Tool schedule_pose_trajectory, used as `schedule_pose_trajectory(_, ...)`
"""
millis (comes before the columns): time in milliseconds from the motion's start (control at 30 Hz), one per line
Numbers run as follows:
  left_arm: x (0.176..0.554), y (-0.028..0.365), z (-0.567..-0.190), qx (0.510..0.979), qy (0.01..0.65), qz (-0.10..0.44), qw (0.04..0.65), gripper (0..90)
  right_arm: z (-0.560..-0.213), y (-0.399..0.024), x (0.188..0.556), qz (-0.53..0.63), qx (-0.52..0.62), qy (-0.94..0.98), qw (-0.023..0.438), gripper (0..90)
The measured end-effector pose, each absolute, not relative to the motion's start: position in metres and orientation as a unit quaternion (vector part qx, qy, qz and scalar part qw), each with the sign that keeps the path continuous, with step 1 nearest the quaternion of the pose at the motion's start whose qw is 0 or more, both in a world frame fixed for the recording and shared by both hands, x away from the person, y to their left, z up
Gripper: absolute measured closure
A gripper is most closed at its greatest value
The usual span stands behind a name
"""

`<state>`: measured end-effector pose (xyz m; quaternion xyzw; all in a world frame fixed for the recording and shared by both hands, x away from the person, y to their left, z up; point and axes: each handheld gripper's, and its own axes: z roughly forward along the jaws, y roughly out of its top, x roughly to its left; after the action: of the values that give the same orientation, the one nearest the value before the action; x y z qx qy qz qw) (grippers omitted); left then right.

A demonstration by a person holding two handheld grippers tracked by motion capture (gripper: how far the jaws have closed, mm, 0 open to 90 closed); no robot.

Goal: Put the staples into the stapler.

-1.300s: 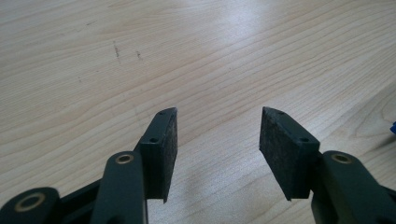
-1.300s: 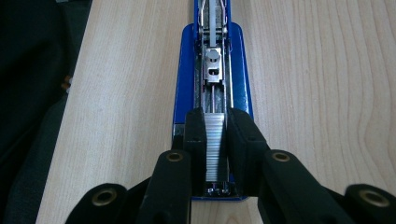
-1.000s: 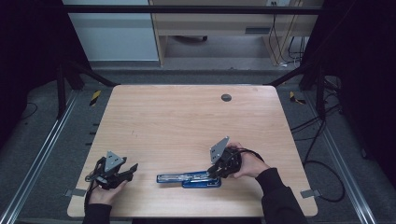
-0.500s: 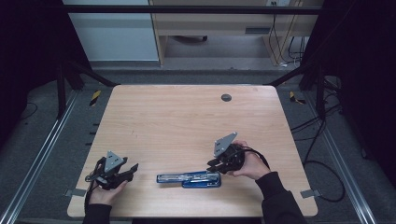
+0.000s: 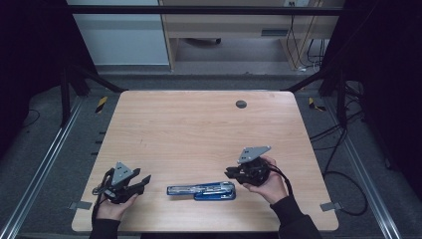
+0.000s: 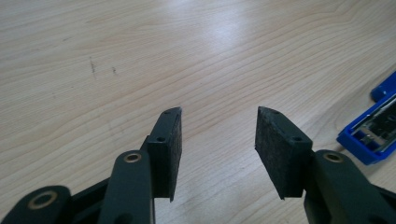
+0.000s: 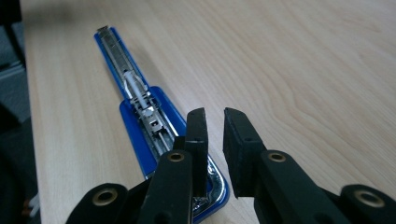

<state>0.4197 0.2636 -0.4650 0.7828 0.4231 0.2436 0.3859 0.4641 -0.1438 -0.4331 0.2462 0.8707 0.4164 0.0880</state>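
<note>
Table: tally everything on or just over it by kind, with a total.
Stapler, blue, lying opened out flat: 1
Hand-held gripper, left and right: 2
Round dark cap set in the table top: 1
Total: 4

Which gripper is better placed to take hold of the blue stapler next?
Right. The right gripper sits just above the near end of the opened stapler, jaws almost shut with nothing between them. The left gripper rests farther off, jaws open.
</note>
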Motion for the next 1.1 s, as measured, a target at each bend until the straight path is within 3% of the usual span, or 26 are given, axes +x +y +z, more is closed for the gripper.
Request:
schedule_pose_trajectory(633, 0.413, 0.248, -0.452, 0.809, 0.354, 0.211, 0.419, 56.3, -0.445, -0.163, 0.430, 0.437, 0.287, 0.845, 0.112, 90.0)
schedule_pose_trajectory(1100, 0.420, 0.229, -0.444, 0.846, 0.288, 0.177, 0.412, 49.6, -0.450, -0.164, 0.414, 0.440, 0.292, 0.842, 0.110, 90.0)
